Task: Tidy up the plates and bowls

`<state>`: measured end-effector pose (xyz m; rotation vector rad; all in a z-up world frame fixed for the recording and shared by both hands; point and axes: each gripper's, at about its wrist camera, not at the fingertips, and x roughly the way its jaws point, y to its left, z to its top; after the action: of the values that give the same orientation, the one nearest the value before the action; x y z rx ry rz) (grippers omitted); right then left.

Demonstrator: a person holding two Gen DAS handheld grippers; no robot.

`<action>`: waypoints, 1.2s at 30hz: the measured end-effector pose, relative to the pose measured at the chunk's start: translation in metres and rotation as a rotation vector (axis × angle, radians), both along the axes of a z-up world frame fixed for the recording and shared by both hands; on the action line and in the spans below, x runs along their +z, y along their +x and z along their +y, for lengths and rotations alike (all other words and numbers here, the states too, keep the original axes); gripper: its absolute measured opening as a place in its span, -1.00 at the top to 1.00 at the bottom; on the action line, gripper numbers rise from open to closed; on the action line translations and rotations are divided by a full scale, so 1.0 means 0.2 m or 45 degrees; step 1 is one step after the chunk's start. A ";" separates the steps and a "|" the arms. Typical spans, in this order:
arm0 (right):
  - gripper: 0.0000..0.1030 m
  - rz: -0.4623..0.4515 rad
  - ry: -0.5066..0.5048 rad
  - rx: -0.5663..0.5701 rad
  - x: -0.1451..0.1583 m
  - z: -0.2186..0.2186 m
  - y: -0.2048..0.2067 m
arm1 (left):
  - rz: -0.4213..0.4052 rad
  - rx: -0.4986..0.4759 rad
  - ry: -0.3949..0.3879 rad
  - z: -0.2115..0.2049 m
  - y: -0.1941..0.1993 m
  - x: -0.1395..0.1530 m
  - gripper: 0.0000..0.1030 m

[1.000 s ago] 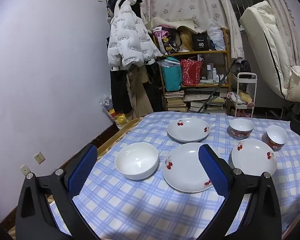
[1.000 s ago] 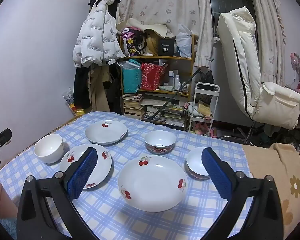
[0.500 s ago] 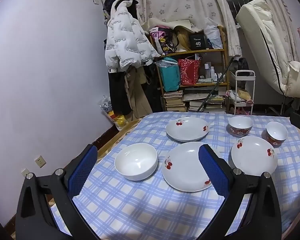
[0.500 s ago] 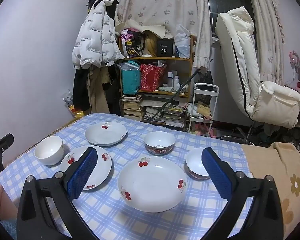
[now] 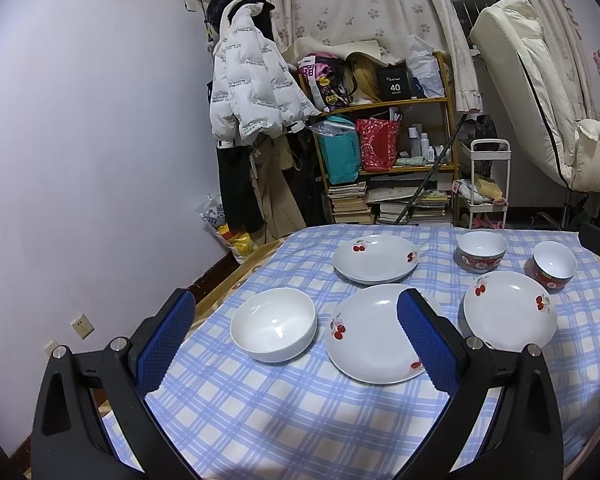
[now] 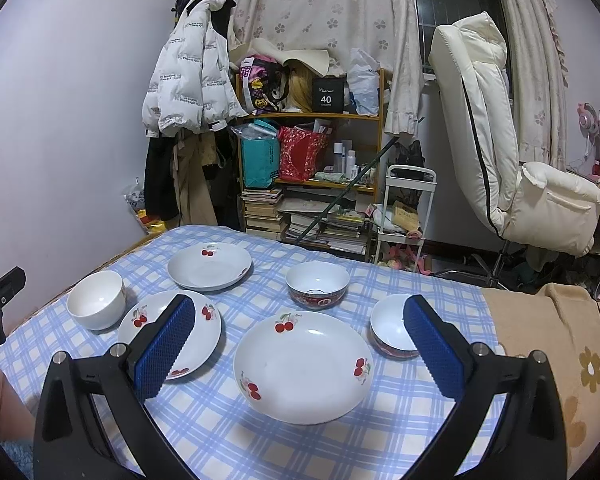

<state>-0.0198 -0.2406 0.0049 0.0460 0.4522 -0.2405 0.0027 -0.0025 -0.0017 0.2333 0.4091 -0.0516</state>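
On a blue checked cloth (image 5: 300, 412) lie three white cherry-print plates and three bowls. In the left wrist view a plain white bowl (image 5: 274, 324) sits beside the near plate (image 5: 368, 340). Behind them are a far plate (image 5: 374, 258), a right plate (image 5: 510, 314) and two red-patterned bowls (image 5: 482, 250) (image 5: 554, 264). My left gripper (image 5: 294, 298) hovers open and empty in front of the white bowl. My right gripper (image 6: 299, 300) is open and empty above the big plate (image 6: 304, 366). Its fingers partly hide the left plate (image 6: 204, 320) and a red bowl (image 6: 388, 328).
A cluttered wooden shelf (image 6: 312, 152) with books and bags stands behind the table, with a white jacket (image 5: 252, 96) hanging to its left. To the right are a small white cart (image 6: 404, 216) and a cream recliner (image 6: 500, 152). A brown blanket (image 6: 548, 344) lies right of the cloth.
Both views shift only slightly. All the dishes stay where they were and both grippers remain open and empty.
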 end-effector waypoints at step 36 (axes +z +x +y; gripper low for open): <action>-1.00 0.001 0.005 -0.006 -0.01 0.00 0.00 | 0.002 -0.007 0.014 0.00 0.01 -0.01 -0.93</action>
<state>-0.0192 -0.2404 0.0035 0.0503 0.4537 -0.2440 0.0043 -0.0030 -0.0039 0.2454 0.4107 -0.0551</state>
